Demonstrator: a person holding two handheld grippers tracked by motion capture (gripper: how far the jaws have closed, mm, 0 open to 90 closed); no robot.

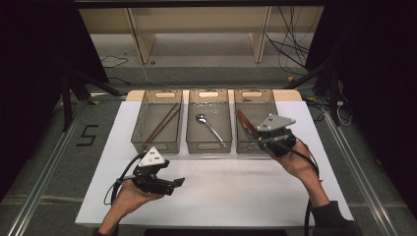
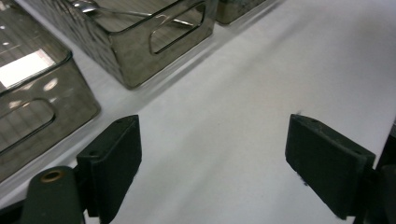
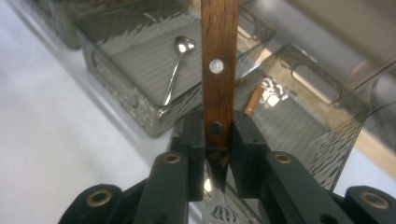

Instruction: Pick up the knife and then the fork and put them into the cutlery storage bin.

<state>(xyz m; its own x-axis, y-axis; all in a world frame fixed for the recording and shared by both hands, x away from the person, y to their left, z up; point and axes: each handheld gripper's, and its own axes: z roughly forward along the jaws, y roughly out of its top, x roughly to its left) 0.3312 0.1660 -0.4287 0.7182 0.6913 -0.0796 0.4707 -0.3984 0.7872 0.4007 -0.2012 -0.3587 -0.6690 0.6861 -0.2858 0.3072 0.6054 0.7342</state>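
My right gripper [image 1: 262,139] [image 3: 218,133] is shut on a wooden-handled utensil [image 1: 244,121] [image 3: 219,56] with metal rivets. It holds the utensil over the near end of the right bin [image 1: 252,92] [image 3: 345,130], and the handle points away from the jaws. A second brown piece [image 3: 254,100] lies inside that bin. My left gripper [image 1: 178,183] [image 2: 212,154] hovers low over the white table [image 1: 236,187], in front of the bins. Its jaws stand wide open with nothing between them.
Three clear bins stand in a row at the table's far side. The left bin [image 1: 156,146] holds brown chopsticks [image 1: 163,123]. The middle bin [image 1: 209,147] [image 2: 140,51] holds a metal spoon [image 1: 210,127] [image 3: 180,60]. Dark stands and cables flank the table.
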